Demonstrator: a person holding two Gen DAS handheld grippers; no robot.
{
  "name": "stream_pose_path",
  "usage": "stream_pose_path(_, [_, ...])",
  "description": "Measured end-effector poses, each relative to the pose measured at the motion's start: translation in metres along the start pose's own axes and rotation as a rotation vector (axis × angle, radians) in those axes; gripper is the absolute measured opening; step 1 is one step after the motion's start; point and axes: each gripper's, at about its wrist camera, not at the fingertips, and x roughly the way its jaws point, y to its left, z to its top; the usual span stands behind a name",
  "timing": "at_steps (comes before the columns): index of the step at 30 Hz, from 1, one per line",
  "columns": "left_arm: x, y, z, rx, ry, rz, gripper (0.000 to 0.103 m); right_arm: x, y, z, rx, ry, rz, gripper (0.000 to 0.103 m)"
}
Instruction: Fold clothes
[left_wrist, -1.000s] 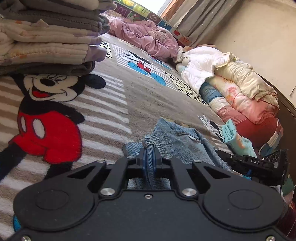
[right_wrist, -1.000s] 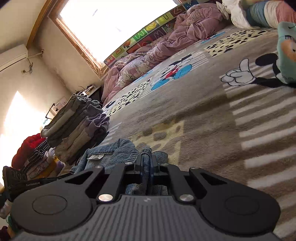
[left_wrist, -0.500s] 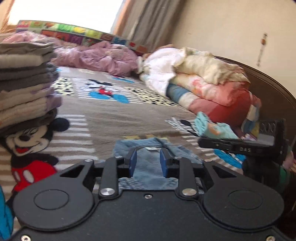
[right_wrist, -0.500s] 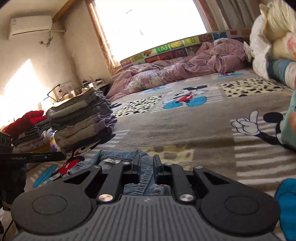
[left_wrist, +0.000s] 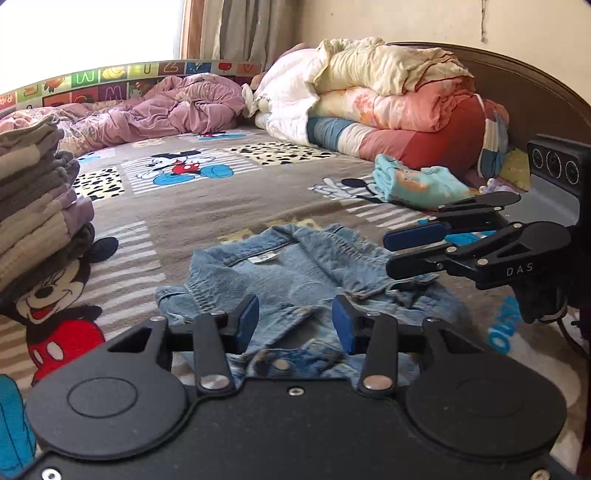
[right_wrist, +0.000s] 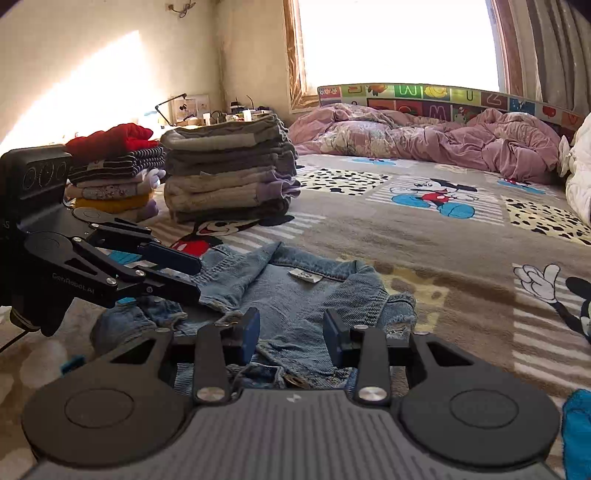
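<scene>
Two grippers — left gripper (left_wrist: 295, 319), right gripper (right_wrist: 291, 330) — both spread, holding nothing. Denim jacket (left_wrist: 295, 273) lies partly folded near the bed's near edge, collar up. Advice: pinch matching hem corners, fold evenly.

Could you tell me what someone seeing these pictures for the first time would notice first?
The small denim jacket lies spread on the Mickey Mouse blanket, collar label up, between the open left gripper and right gripper. A stack of folded clothes stands to the left, bright rolled quilts by the headboard.
</scene>
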Motion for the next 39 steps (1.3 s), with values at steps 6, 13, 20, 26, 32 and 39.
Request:
stream_pose_path(6, [0.029,-0.027,-0.037,0.062,0.089,0.102,0.043,0.008,0.038,-0.021,-0.061,0.046,-0.011,0.037])
stream_pose_path(13, [-0.016,-0.032,-0.022,-0.032,-0.007,0.105,0.038,0.009,0.053,-0.031,-0.054,0.082,-0.081,0.036])
stream_pose_path(20, [-0.016,-0.038,-0.026,-0.069,0.000,0.136,0.040,-0.004,0.062,-0.035,-0.021,0.053,-0.111,0.036])
stream_pose_path(26, [-0.015,-0.044,-0.030,-0.101,0.005,0.162,0.035,-0.035,0.053,-0.043,0.112,0.001,-0.169,0.037])
stream_pose_path(32, [-0.023,-0.005,-0.035,-0.382,-0.032,0.249,0.048,-0.050,0.015,-0.051,0.299,-0.039,-0.206,0.061])
stream_pose_path(39, [-0.008,0.031,-0.062,-0.750,0.024,0.143,0.054,-0.022,-0.046,-0.079,0.713,0.013,-0.085,0.067])
